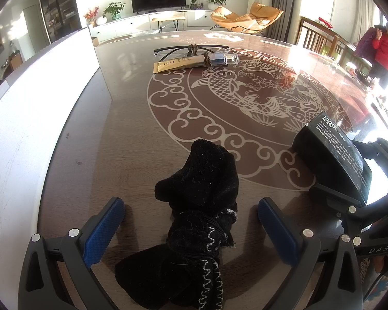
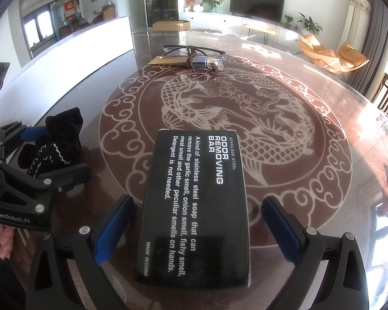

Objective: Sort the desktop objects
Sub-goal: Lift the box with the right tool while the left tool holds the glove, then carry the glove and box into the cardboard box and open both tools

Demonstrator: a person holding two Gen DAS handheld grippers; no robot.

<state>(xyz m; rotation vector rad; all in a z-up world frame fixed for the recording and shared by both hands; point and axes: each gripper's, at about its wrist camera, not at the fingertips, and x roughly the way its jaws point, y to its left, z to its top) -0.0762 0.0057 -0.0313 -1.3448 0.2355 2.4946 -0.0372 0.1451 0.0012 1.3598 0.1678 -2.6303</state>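
**Both grippers standing open over their items on the patterned table**

The left gripper (image 1: pixel 191 222) is sitting low over the table (image 1: pixel 132 139), its blue-padded fingers (image 1: pixel 104 230) spread wide. A black sock bundle (image 1: pixel 201 206), bound at its middle with a dark elastic band and showing white zigzag stitching, is lying on the tabletop between those fingers. Neither pad is touching the fabric; a gap is showing on each side.

The right gripper (image 2: pixel 198 228) is likewise standing wide. A black box (image 2: pixel 196 206) printed "ODOR REMOVING BAR" is lying flat between its fingers (image 2: pixel 113 230), long axis pointing away from the camera. The left pad is sitting just beside the box edge, though contact cannot be confirmed; the right pad is standing clearly apart.

In the left wrist view the same box is appearing at the right, near the sock bundle. In the right wrist view the sock bundle is appearing at the left, framed by the other gripper.

At the far side of the table, well apart from both grippers, a pair of glasses (image 1: pixel 191 49) and a gold tube (image 1: pixel 194 62) are lying side by side, each wrapped with a brown band. A white panel (image 1: pixel 38 98) is running along the table's left edge.
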